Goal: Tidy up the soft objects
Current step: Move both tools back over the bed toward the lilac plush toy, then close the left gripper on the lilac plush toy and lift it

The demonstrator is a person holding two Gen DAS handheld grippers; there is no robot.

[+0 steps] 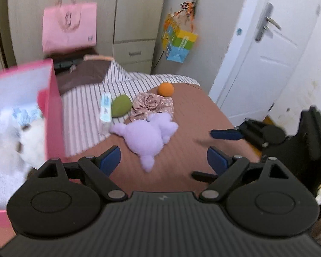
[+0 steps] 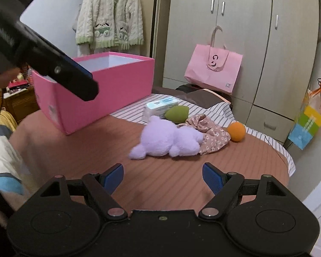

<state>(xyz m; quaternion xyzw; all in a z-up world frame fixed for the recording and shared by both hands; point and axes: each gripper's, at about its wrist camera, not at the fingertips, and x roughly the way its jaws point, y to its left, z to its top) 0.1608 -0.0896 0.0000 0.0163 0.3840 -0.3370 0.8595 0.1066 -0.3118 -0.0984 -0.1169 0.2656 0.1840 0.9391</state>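
Two surfaces — brown bed cover (image 2: 164, 177), striped sheet (image 1: 85, 115) — wardrobe (image 2: 246, 32) behind

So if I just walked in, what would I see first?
Probably the fluffy purple bear lying in the middle of the bed, right ahead of the open right gripper. Next, the big pink box to its left, with a white plush toy inside, and the orange ball beside the flowery cloth.

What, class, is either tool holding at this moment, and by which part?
Nothing. The left tool and the right tool are both open and empty; the purple plush lies untouched on the bed.
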